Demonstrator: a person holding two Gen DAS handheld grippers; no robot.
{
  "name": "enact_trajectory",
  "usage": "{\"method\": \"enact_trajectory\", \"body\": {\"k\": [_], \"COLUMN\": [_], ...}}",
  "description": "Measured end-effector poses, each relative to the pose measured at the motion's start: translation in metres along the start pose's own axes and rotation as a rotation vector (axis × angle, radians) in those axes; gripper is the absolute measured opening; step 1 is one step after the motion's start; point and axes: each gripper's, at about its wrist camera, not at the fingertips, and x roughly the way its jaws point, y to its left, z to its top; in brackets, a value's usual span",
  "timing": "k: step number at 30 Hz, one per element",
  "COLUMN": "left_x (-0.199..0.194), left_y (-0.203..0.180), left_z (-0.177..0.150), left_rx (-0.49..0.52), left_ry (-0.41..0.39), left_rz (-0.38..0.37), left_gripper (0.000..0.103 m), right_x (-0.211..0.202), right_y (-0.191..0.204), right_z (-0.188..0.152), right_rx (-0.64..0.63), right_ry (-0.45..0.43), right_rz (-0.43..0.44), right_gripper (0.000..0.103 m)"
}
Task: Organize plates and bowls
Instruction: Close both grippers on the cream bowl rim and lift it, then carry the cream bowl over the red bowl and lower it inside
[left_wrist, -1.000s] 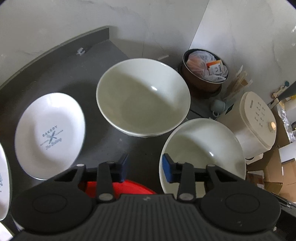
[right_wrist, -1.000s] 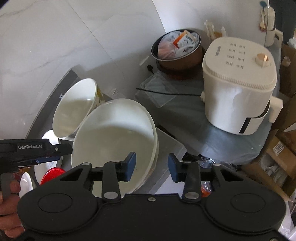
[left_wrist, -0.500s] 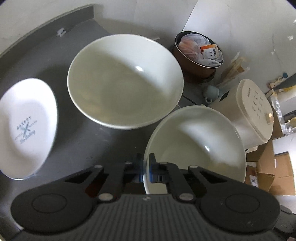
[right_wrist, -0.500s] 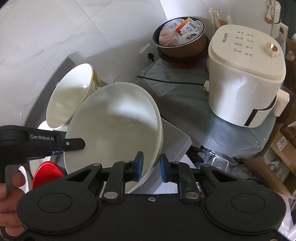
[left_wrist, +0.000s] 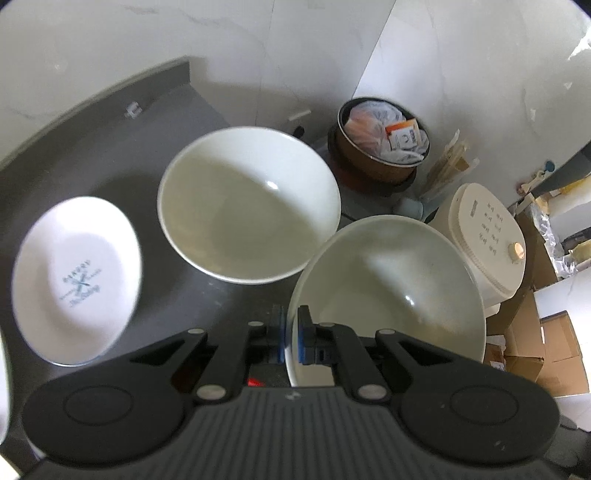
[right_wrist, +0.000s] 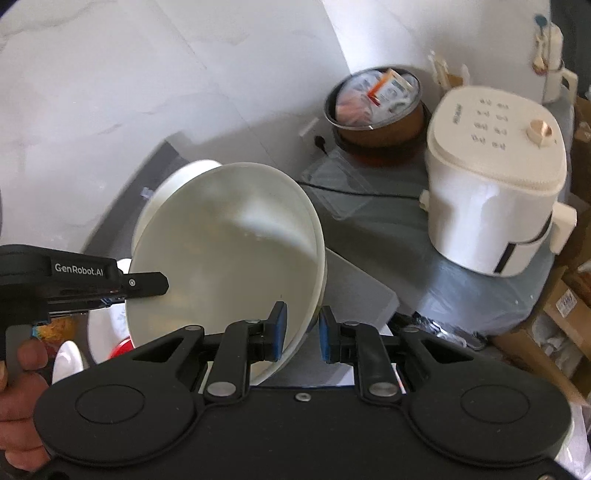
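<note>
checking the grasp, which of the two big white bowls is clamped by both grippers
The nearer large white bowl: the left gripper and right gripper each pinch its rim. The other white bowl sits free on the dark counter behind it.

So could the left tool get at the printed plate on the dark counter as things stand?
Probably not yet. The left tool is shut on the near bowl's rim, as is the right tool. The plate itself lies uncovered on the counter.
</note>
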Motion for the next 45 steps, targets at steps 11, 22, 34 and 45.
{"method": "enact_trajectory", "body": {"k": [11,22,34,45], "left_x": [-0.047,-0.078,-0.095,-0.092], "left_y": [0.014,0.048,0.079,0.099], "left_z": [-0.008,-0.028,-0.055,-0.075], "left_rx": [-0.02,-0.081,-0.12,-0.161], "left_ry": [-0.055,-0.073,-0.064,-0.033], "left_rz": [0.02,0.042,0.053,0.06], "left_gripper": [0.006,0.006,0.006,0.006], "right_x": [-0.023,-0.036,-0.041,-0.034], "right_y": [0.031,0.063,0.084,0.094], "right_z": [-0.001,-0.016,-0.034,-0.054], "right_rx": [-0.076,-0.131,-0.172,-0.214], "right_ry": [-0.036,-0.031,-0.013,0.037], "right_rz": [0.05,0.084,0.098,0.087], "right_gripper": [0.018,0.019,0.019,0.019]}}
